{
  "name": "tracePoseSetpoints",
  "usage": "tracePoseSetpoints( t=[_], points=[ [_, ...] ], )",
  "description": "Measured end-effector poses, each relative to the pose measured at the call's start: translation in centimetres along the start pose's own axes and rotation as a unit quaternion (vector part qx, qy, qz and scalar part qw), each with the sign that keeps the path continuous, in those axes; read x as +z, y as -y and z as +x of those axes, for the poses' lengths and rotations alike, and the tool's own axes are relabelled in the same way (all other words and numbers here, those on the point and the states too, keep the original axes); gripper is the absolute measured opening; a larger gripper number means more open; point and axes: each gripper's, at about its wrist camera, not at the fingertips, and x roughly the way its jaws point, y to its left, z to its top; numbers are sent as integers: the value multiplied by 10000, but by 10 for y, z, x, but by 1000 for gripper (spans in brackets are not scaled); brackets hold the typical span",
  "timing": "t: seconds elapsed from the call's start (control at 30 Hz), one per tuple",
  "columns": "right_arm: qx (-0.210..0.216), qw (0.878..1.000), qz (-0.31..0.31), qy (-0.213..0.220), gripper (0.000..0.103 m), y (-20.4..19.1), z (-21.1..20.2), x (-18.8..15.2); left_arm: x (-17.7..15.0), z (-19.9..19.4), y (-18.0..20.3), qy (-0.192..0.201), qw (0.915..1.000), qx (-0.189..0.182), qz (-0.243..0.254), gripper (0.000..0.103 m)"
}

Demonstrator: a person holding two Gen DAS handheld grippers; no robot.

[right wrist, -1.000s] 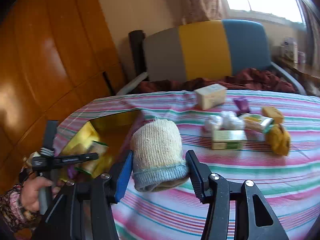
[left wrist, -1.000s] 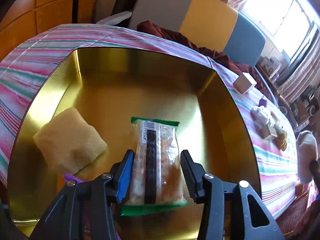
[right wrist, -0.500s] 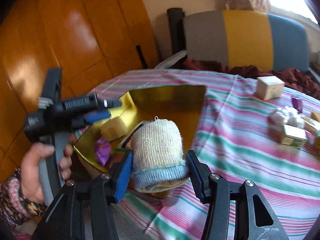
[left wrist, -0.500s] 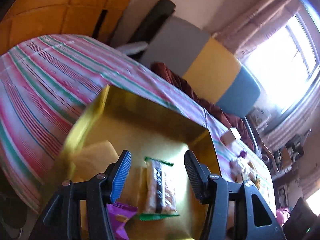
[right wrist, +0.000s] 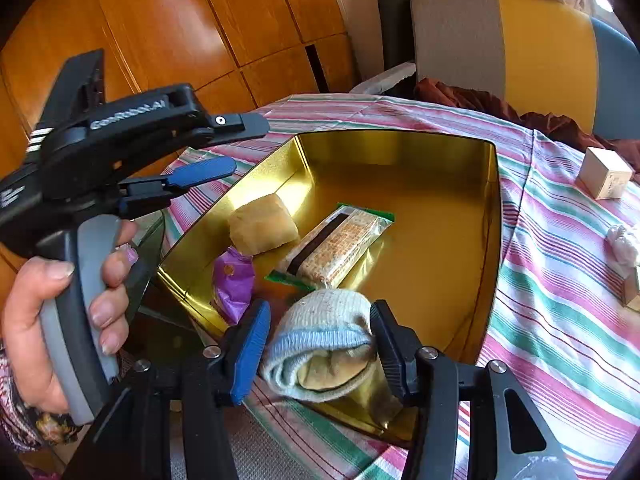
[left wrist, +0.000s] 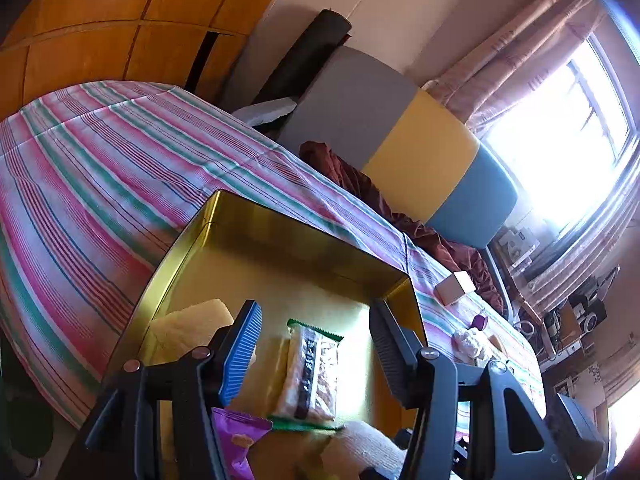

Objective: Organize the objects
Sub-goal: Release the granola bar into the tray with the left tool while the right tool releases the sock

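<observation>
A gold tin tray (right wrist: pixel 460 152) (left wrist: pixel 280 232) sits on the striped tablecloth. In it lie a yellow sponge (right wrist: pixel 262 222) (left wrist: pixel 188 328), a wrapped cracker bar (right wrist: pixel 340 244) (left wrist: pixel 312 372) and a purple packet (right wrist: pixel 234 284) (left wrist: pixel 236 440). My right gripper (right wrist: pixel 320 348) is shut on a rolled beige and blue sock (right wrist: pixel 324 340) at the tray's near edge; the sock also shows in the left wrist view (left wrist: pixel 360 448). My left gripper (left wrist: pixel 316 360) is open and empty above the tray, and shows in the right wrist view (right wrist: pixel 224 148) at the left.
A small white box (right wrist: pixel 606 174) (left wrist: pixel 454 288), white cloth bits (right wrist: pixel 624 240) (left wrist: pixel 468 340) and a purple cap (left wrist: pixel 478 322) lie on the tablecloth (right wrist: pixel 560 280) to the right. A grey, yellow and blue chair (left wrist: pixel 400 136) stands behind the table.
My left gripper has let go of the cracker bar and lifted back from the tray. My right gripper has carried the sock from the table to the tray's near edge.
</observation>
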Motion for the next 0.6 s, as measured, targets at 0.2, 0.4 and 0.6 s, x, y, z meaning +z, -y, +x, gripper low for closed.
tracePoseSetpoints(
  t=[0.2,0.4,0.6],
  points=[
    [0,9990,407,190,73,12,-8,1,-5,4,8,-89,9998,8,166,57],
    [-137,9972,585,440,73,22,-29,2,-13,4,28,-91,9971,423,627,57],
    [-519,9954,563,583,73,32,-48,-1,-24,-12,69,327,9788,1140,1668,57]
  ],
)
